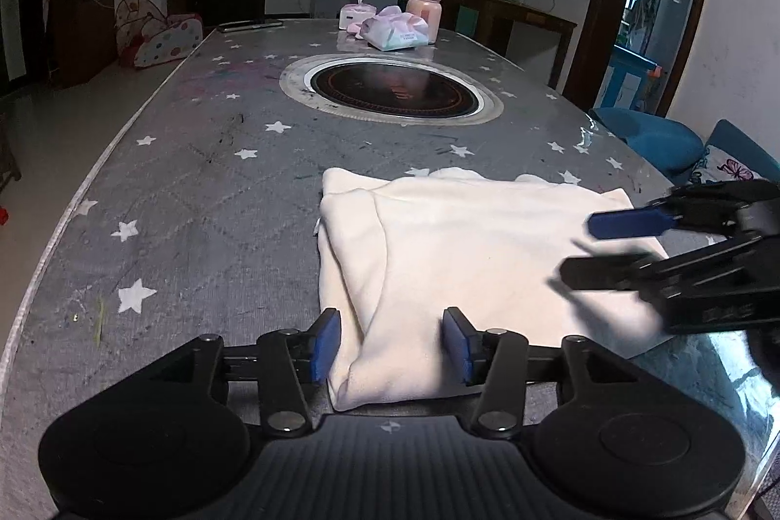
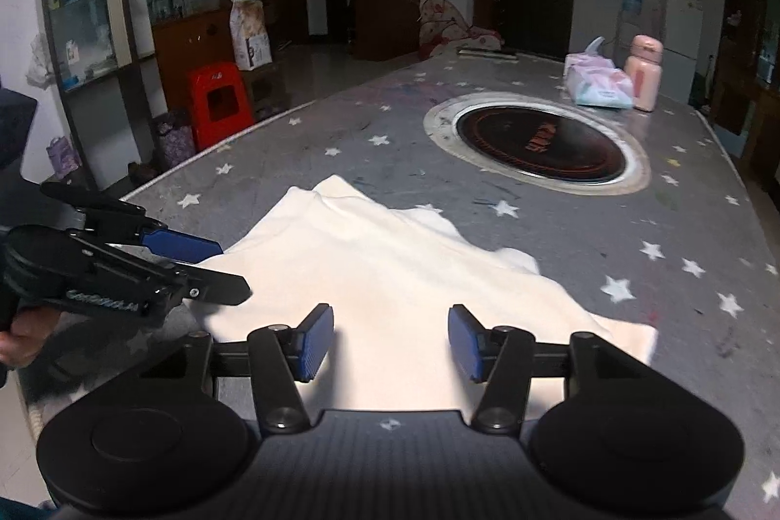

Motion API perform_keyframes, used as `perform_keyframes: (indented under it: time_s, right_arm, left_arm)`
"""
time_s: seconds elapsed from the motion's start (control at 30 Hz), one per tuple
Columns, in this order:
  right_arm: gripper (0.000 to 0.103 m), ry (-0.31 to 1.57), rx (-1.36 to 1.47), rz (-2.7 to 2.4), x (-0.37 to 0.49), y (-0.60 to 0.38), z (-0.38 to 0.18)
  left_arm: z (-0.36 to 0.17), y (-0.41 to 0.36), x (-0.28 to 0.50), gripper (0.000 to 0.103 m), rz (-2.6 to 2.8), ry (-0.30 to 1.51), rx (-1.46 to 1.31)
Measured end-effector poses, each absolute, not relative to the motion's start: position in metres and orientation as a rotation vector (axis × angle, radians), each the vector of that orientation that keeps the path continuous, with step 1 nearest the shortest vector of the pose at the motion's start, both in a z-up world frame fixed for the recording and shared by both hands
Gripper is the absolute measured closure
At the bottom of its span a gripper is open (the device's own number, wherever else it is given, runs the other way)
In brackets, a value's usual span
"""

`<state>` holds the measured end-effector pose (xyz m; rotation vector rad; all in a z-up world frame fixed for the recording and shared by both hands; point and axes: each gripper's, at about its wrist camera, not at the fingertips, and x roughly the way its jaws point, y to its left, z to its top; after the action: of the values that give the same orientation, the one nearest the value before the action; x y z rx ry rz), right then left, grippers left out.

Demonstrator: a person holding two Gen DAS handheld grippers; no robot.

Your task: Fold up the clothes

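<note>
A folded cream-white garment [image 1: 468, 257] lies flat on the grey star-patterned table [image 1: 195, 188], near the front edge. My left gripper [image 1: 392, 347] is open above the garment's near left corner, its blue pads either side of the fold, holding nothing. My right gripper [image 2: 390, 342] is open over the garment [image 2: 390, 276] near its front edge, empty. In the left wrist view the right gripper [image 1: 580, 247] reaches in from the right above the cloth. In the right wrist view the left gripper [image 2: 229, 271] comes in from the left at the cloth's edge.
A round black induction hob [image 1: 392, 91] is set into the table's middle. A pink bottle [image 1: 425, 6] and tissue packs [image 1: 397, 32] stand at the far end. A blue chair [image 1: 653, 140] is on the right; a red stool [image 2: 219, 103] stands on the floor.
</note>
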<state>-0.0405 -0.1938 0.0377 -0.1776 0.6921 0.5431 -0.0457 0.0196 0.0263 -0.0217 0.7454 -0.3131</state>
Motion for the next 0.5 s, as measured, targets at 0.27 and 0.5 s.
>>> perform_keyframes:
  time_s: [0.27,0.5]
  right_arm:
    - [0.034,0.732,-0.18,0.539,-0.032,-0.179,0.018]
    - [0.019,0.73,-0.159,0.536,-0.034,-0.178,0.013]
  left_arm:
    - [0.027,0.032,-0.045,0.035,-0.297,0.764,-0.071]
    - [0.029,0.037,-0.046,0.02,-0.268,0.754,-0.069]
